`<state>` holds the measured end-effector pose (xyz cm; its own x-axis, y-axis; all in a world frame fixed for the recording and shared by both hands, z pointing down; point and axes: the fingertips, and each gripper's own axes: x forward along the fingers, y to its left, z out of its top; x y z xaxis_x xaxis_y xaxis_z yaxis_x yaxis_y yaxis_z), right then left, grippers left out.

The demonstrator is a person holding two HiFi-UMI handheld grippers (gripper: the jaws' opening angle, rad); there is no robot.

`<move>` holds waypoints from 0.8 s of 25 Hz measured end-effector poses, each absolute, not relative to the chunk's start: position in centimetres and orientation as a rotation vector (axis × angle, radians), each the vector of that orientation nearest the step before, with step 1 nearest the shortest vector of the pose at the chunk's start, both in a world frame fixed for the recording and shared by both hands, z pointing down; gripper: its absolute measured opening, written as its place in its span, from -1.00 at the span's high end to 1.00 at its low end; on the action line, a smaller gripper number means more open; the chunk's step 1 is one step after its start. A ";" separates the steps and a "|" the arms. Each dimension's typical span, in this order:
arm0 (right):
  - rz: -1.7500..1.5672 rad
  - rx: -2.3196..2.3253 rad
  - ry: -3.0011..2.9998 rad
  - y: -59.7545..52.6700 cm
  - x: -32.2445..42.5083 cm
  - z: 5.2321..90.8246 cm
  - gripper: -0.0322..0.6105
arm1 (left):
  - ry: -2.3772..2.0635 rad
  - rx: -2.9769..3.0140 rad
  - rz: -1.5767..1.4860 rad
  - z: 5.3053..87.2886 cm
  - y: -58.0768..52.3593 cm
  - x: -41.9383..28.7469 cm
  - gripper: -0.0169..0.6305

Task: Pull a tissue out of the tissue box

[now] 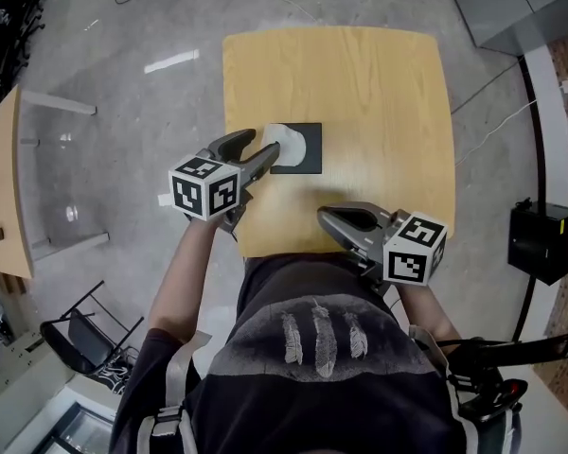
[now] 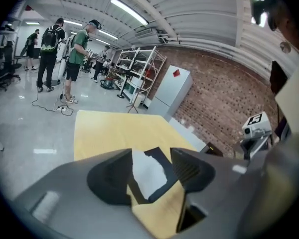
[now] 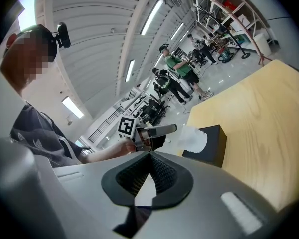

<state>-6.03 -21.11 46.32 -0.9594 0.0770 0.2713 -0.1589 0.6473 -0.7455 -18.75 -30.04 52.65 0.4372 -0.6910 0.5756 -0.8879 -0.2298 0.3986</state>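
A black tissue box (image 1: 308, 149) sits near the middle of the yellow wooden table (image 1: 360, 83). A white tissue (image 1: 286, 140) sticks up from its top. My left gripper (image 1: 265, 143) is at the box's left side with its jaws open. In the left gripper view, the tissue (image 2: 149, 176) and box (image 2: 158, 157) show in the gap between the jaws of my left gripper (image 2: 152, 154), and the pads do not press on it. My right gripper (image 1: 324, 216) hangs over the table's near edge, shut and empty. In the right gripper view, my right gripper (image 3: 150, 157) points toward the box (image 3: 212, 144) and tissue (image 3: 192, 137).
Another table (image 1: 0, 187) and a black chair (image 1: 80, 339) stand on the floor to the left. A black case (image 1: 543, 239) lies to the right. Several people (image 2: 72, 54), shelves (image 2: 139, 71) and a white cabinet (image 2: 172, 91) stand far beyond the table.
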 end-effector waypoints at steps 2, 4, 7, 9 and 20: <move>1.214 0.078 -2.592 -21.2 -5.6 46.4 0.91 | -1.317 1.972 0.390 53.8 -30.3 -18.8 0.22; 1.218 0.092 -2.597 -21.3 -5.3 46.5 0.91 | -1.313 1.949 0.398 54.7 -30.5 -19.0 0.22; 1.228 0.113 -2.602 -21.5 -4.9 46.7 0.91 | -1.319 1.920 0.402 55.5 -30.9 -19.3 0.22; 1.238 0.125 -2.603 -21.5 -4.7 46.8 0.91 | -1.330 1.899 0.399 55.9 -31.1 -19.6 0.20; 1.285 0.194 -2.621 -21.5 -3.6 47.3 0.91 | -1.302 1.807 0.357 58.8 -31.3 -19.4 0.21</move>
